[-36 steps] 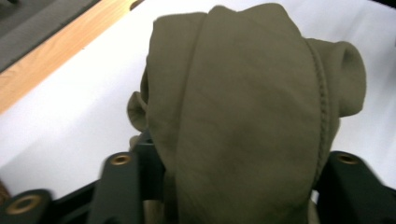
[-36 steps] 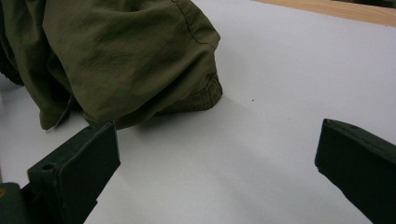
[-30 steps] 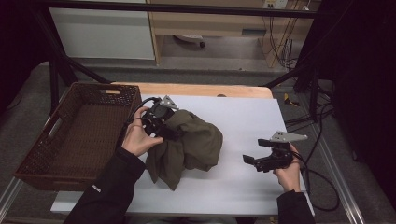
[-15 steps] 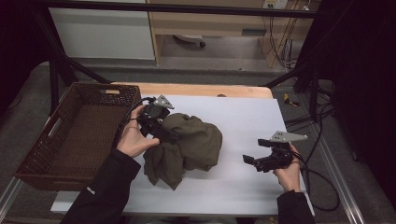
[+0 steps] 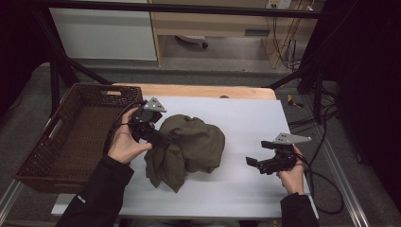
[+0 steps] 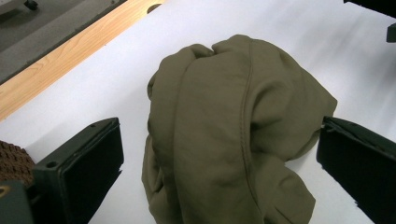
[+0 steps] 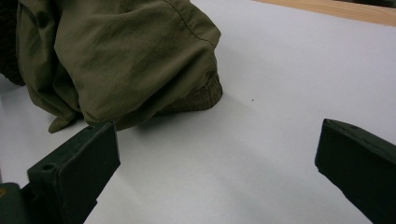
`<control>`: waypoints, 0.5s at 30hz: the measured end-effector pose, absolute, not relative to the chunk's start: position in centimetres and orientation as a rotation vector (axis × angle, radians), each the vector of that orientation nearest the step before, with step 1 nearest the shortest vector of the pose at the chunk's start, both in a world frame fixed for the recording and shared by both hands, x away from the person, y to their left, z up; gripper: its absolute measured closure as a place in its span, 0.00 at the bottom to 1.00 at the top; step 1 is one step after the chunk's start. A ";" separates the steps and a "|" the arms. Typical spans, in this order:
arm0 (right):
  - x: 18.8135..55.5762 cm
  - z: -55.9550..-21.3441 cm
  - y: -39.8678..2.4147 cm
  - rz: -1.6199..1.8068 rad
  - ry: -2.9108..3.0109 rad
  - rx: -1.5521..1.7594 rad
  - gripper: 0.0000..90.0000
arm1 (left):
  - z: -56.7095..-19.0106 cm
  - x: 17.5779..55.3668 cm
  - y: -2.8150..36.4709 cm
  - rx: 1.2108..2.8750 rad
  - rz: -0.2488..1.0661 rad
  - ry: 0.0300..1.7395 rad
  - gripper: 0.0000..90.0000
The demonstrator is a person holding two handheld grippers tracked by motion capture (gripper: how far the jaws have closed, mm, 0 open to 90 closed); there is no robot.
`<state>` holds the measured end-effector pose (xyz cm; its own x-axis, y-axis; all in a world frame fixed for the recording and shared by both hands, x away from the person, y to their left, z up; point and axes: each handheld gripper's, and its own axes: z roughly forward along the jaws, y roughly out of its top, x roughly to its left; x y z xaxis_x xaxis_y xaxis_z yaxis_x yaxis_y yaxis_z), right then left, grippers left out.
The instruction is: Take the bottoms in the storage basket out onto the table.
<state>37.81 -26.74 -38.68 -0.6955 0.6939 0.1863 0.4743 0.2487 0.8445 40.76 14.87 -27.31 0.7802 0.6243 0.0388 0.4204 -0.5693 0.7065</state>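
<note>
While the olive-green garment [image 5: 189, 146] lies bunched on the white table [image 5: 246, 118] just right of the wicker basket [image 5: 75, 137], the left gripper [image 5: 158, 137] sits at its left edge, jaws just opened wide, cloth between them but not pinched. Right gripper [image 5: 255, 163] rests apart on the garment's right, jaws spread, nothing held.

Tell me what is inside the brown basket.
The basket shows only its bare woven floor and walls in the high view; no item lies in it. A forearm covers its near right corner, so that bit stays unseen.
</note>
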 end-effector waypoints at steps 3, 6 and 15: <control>37.8 -38.7 -26.7 1.424 2.294 1.096 0.01 | -27.3 40.5 15.3 2.256 0.379 0.774 0.00; 37.8 -38.7 -26.7 1.425 2.295 1.095 0.01 | -27.3 40.4 15.7 2.256 0.385 0.777 0.00; 37.8 -38.7 -26.7 1.424 2.294 1.096 0.01 | -27.4 39.9 17.1 2.244 0.393 0.791 0.00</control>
<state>37.82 -26.72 -38.71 -0.6951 0.6947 0.1849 0.4740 0.2496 0.8444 39.87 17.09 -27.41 0.7658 0.6414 0.0459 0.4243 -0.5577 0.7134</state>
